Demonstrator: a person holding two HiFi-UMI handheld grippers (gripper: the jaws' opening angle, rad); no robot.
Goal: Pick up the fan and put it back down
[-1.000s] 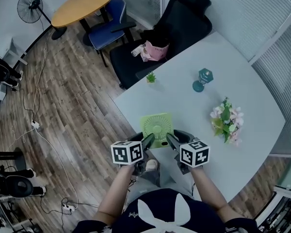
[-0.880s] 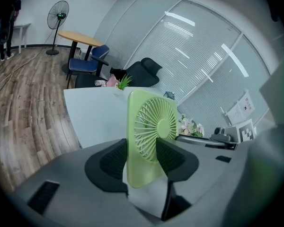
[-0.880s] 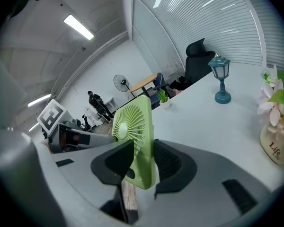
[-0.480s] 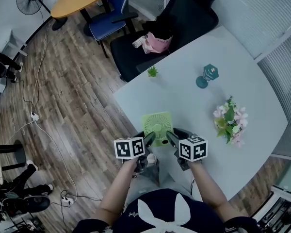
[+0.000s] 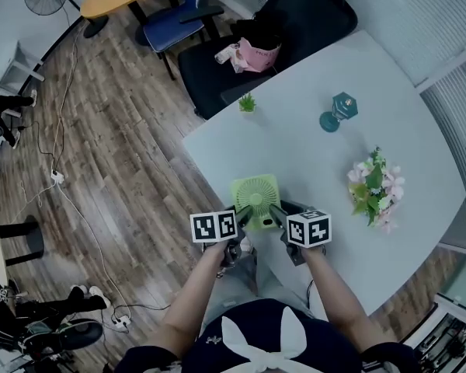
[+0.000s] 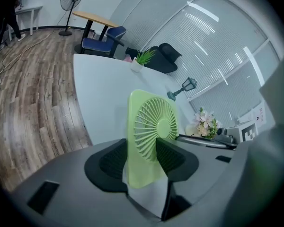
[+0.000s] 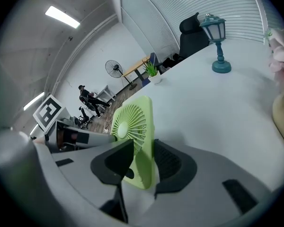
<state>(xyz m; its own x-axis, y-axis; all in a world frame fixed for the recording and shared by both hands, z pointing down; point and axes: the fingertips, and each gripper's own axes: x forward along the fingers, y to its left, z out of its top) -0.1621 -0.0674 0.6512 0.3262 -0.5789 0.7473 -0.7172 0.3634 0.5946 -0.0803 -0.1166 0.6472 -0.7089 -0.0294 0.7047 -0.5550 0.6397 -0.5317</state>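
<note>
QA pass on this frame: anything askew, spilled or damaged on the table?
Nothing stands out. The left gripper and right gripper clamp the fan by its sides; lamp, flowers and plant stand upright on the table. No spill or damage visible.

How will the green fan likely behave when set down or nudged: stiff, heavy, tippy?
Probably stiff and light: the green fan is a thin plastic slab, unbent where the left gripper and right gripper clamp its lower edges. Likely tippy if nudged upright, being tall and very thin front to back.
</note>
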